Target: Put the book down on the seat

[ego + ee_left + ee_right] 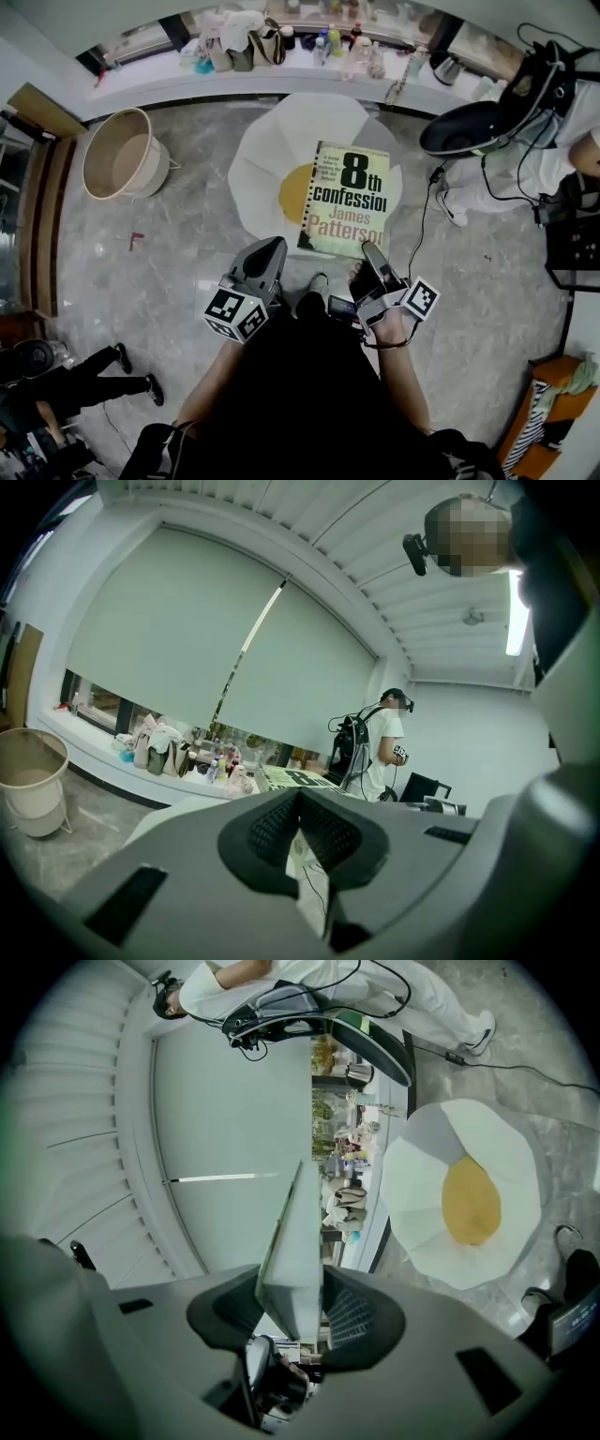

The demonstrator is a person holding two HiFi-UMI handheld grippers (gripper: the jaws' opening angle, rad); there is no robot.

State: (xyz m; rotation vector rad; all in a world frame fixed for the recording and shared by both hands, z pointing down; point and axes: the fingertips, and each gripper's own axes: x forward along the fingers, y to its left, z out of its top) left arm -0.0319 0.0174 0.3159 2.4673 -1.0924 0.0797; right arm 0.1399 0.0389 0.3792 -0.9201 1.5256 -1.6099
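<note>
A paperback book (349, 199) with a pale green cover and black title print hangs flat above a fried-egg-shaped seat cushion (258, 159), white with a yellow centre, lying on the marble floor. My right gripper (368, 247) is shut on the book's near edge. In the right gripper view the book (295, 1241) stands edge-on between the jaws of the right gripper (292, 1312), with the cushion (487, 1147) off to the right. My left gripper (273, 244) is beside the book's near left corner, apart from it. In its own view the left gripper (300, 799) is shut and holds nothing.
A beige tub (122, 155) stands left of the cushion. A sill (281, 52) with bags and bottles runs along the far wall. A person in white (525, 141) with a black pack stands at right, and a cable (422, 225) trails beside the cushion. Someone's legs (84, 375) are at lower left.
</note>
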